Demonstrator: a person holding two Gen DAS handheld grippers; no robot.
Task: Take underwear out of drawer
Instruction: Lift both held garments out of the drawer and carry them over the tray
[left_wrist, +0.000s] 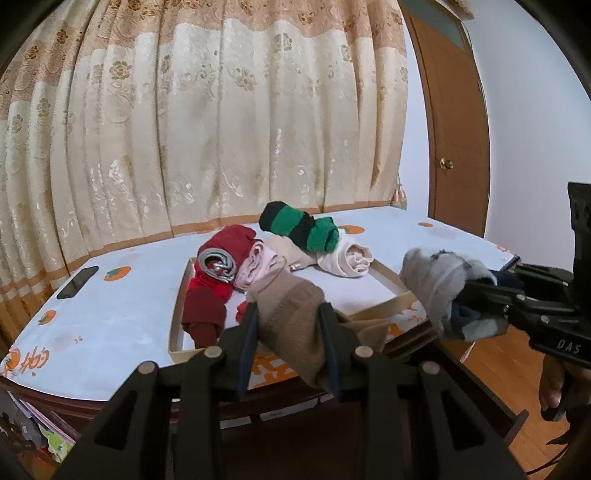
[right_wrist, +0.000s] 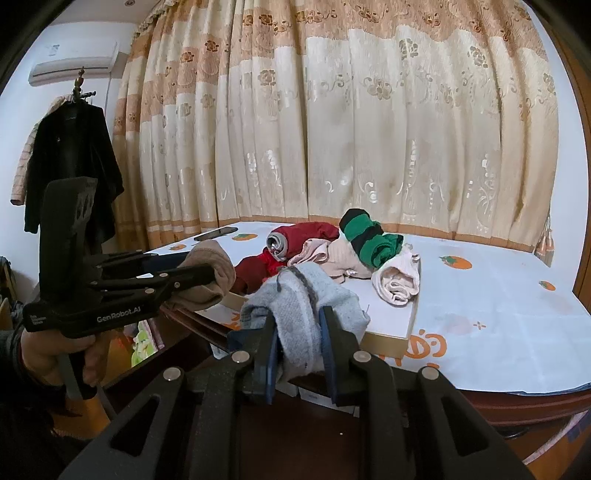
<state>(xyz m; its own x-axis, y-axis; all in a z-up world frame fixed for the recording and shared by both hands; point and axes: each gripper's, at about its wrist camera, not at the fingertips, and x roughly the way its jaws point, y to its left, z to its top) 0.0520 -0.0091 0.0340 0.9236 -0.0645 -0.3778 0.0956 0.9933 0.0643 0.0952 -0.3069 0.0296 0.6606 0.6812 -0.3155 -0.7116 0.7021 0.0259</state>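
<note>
Two rolled pieces held aloft: left claw (left_wrist: 288, 325) clamped on beige roll (left_wrist: 291, 310), right claw (right_wrist: 297, 343) clamped on grey roll (right_wrist: 306, 299). Mid-carry, near worktop (right_wrist: 498, 306) edge. Next: set both beside pile (right_wrist: 332, 251) in shallow tray (right_wrist: 391, 338), then release.

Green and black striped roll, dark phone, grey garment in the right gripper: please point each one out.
Green and black striped roll (left_wrist: 301, 227), left wrist view, middle green band.
Dark phone (left_wrist: 77, 282), left wrist view, screen centre.
Grey garment (right_wrist: 306, 306), right wrist view, bulging part above the fingers.

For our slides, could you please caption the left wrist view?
Left tongs gripping a tan roll above the tray.
</note>
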